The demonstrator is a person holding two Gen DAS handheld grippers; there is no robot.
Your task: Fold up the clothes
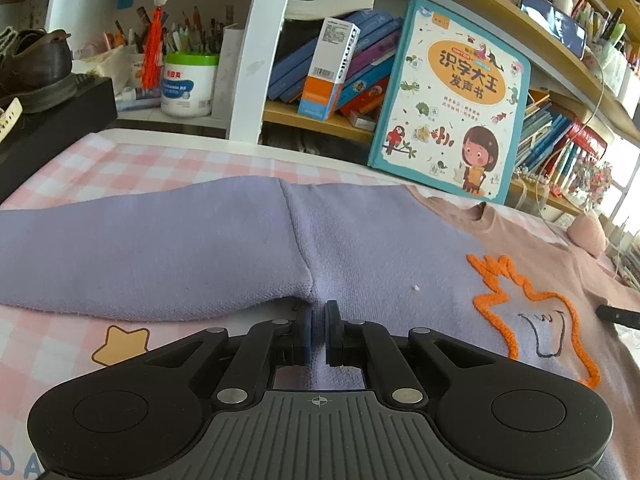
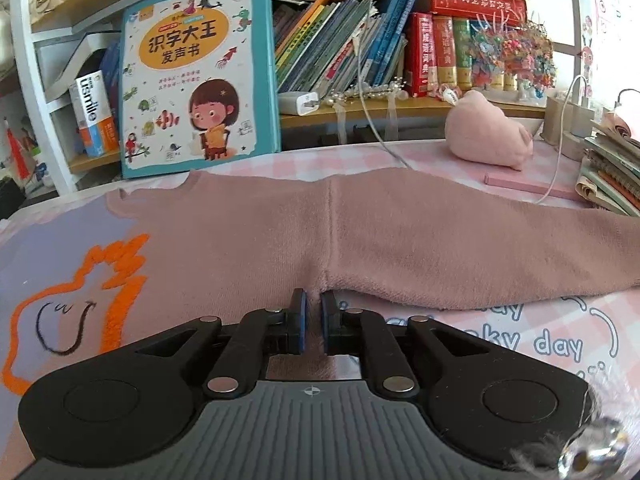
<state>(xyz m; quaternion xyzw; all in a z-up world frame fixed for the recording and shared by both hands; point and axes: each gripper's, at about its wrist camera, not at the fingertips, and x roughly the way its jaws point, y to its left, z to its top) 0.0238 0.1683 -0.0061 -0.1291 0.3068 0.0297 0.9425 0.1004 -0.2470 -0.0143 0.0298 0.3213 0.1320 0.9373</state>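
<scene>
A sweater lies flat on the pink checked cloth (image 1: 120,164), with an orange-outlined motif (image 1: 520,300) on its chest. One half is lilac (image 1: 380,240) and its lilac sleeve (image 1: 140,248) stretches left. The other half is pink (image 2: 248,232) and its pink sleeve (image 2: 480,248) stretches right. My left gripper (image 1: 319,308) points at the lilac armpit, jaws nearly together with only a thin slit between them. My right gripper (image 2: 313,298) sits the same way at the pink armpit. The fabric under both lies flat and unlifted. Nothing looks pinched.
A picture book (image 2: 200,72) leans on the bookshelf just behind the collar. A pink plush (image 2: 488,136), a white cable (image 2: 560,184) and a stack of books (image 2: 612,176) sit beyond the pink sleeve. A shoe on a black box (image 1: 36,64) stands at the far left.
</scene>
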